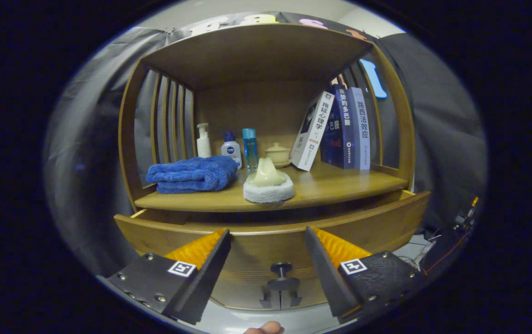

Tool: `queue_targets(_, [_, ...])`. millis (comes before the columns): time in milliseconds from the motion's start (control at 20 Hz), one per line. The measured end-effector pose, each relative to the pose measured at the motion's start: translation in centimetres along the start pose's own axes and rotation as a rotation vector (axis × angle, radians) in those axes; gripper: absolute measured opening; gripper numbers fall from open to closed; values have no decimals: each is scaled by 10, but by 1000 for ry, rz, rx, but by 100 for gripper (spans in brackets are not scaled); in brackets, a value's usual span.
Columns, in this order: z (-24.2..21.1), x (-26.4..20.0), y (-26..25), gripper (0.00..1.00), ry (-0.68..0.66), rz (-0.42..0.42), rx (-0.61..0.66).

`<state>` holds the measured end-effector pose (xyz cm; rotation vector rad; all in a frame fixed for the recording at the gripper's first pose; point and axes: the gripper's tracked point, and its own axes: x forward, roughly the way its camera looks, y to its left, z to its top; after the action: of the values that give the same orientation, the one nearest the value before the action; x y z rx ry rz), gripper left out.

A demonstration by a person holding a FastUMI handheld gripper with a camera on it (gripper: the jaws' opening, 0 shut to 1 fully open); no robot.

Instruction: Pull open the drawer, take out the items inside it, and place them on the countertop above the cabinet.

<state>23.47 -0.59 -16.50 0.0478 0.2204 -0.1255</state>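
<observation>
Here the gripper (268, 250) stands open, its two ribbed fingers spread wide and holding nothing, just in front of the wooden drawer (270, 234), which is pulled partly out from under the countertop (340, 185). The drawer front is smooth, curved, honey-coloured wood, and its small round dark knob (281, 268) sits low between the fingers, untouched by either; the inside of the drawer is hidden behind the front panel, so what lies in it cannot be told. On the countertop just beyond the fingers rests a round white fluffy pad with a pale, smooth cone-shaped lump on top (268, 183). Beside it lies a folded blue towel (191, 174), thick and soft-looking. Further back stand a white pump bottle (204, 140), a small white bottle with a blue cap (230, 148), a slim clear blue bottle (249, 147) and a little cream lidded cup on a saucer (277, 154). Three books (340, 130) lean together toward the slatted side of the cabinet (266, 51), whose wooden top arches over the shelf. A fingertip (263, 329) shows below the gripper
</observation>
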Motion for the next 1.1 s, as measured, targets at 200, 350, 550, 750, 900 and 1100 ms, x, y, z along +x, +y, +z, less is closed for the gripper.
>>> queue_targets(200, [3,18,2,97,0,1,3])
queue_targets(350, [4,28,1,97,-2,1,8])
queue_targets(550, [6,37,1,97,0,2,3])
queue_targets(750, [7,38,3,96,-13,-5,24])
queue_targets(900, [7,37,3,96,3,-5,24])
queue_targets(1100, [18,20,-1,98,11,-8,-30])
